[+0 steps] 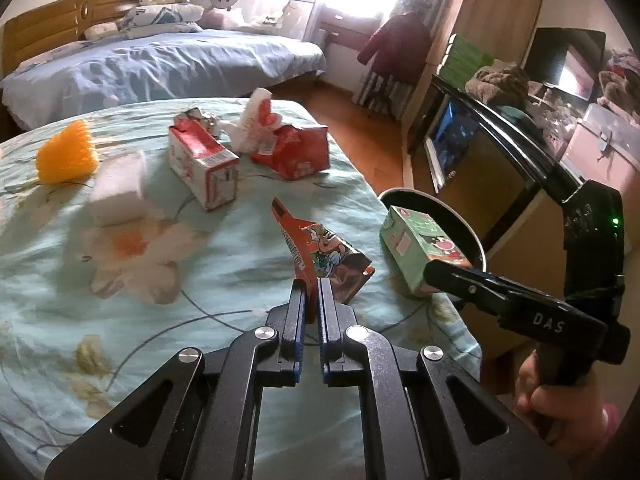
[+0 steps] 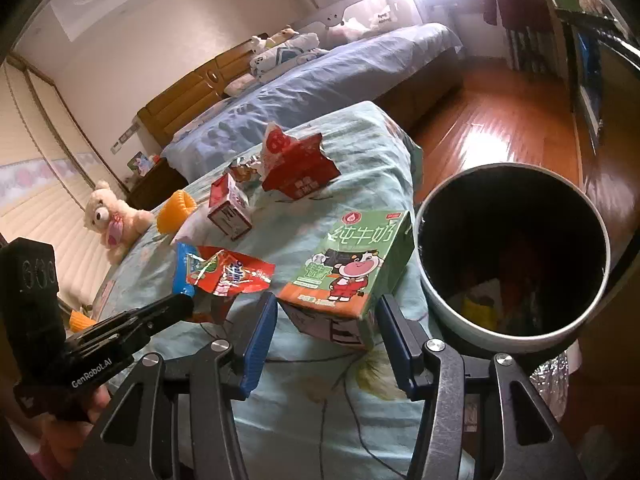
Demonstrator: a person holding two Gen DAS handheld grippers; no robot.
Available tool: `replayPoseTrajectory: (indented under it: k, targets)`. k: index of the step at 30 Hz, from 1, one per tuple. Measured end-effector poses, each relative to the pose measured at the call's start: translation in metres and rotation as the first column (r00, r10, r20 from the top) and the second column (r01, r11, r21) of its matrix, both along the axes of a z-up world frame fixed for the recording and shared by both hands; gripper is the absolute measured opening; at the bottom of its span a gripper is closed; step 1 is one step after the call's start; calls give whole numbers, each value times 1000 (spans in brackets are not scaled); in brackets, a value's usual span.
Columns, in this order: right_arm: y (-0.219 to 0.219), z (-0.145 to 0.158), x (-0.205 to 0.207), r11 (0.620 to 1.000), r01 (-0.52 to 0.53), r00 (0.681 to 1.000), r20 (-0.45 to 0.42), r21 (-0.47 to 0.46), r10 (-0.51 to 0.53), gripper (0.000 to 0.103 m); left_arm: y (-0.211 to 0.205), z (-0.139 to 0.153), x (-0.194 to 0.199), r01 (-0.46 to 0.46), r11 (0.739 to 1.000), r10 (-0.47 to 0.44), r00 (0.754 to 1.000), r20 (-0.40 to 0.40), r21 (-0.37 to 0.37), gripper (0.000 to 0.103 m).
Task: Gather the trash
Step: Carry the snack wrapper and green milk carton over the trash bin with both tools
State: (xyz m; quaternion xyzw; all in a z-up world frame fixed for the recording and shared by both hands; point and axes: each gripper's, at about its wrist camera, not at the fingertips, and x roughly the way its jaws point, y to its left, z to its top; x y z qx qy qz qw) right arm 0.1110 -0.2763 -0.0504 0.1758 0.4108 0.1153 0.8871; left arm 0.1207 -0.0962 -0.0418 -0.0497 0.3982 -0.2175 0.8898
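Your left gripper [image 1: 313, 286] is pinched on the orange snack wrapper [image 1: 316, 248].
Your right gripper [image 2: 326, 312] is spread wide around the green milk carton [image 2: 352, 264], pads apparently not yet touching it, at the edge of the floral-covered bench [image 1: 120, 280]. Just beside the carton stands the round trash bin [image 2: 440, 304], already holding scraps. Farther back lie a red-and-white carton [image 1: 202, 160] and torn red packaging [image 1: 294, 150].

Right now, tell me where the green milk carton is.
The green cardboard milk carton sits at the bed's right edge between the open right tongs, beside the round dark-lined trash bin.
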Motion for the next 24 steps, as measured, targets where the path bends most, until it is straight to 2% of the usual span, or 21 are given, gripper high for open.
replayPoseTrajectory:
  k: [7, 11, 12, 14, 19, 24]
  targets:
    - [-6, -10, 9, 998, 41, 998, -47, 55, -39, 57, 2, -3, -1, -8, 1000, 8, 1000, -13, 5, 5]
    - [-4, -12, 15, 996, 57, 997, -55, 65, -53, 67, 5, -4, 0, -16, 1000, 16, 1000, -19, 4, 5]
    - [-5, -12, 16, 996, 59, 997, -50, 66, -56, 67, 5, -5, 0, -17, 1000, 17, 1000, -20, 4, 5]
    - [-5, -13, 17, 997, 64, 997, -38, 48, -63, 56, 4, -5, 1, -16, 1000, 16, 1000, -22, 3, 5]
    - [-8, -8, 12, 998, 64, 998, -9, 11, -64, 53, -1, -6, 1, -2, 1000, 2, 1000, -26, 7, 5]
    - [-22, -5, 6, 996, 86, 996, 1, 20, -86, 53, -14, -6, 4, 25, 1000, -24, 999, -29, 6, 5]
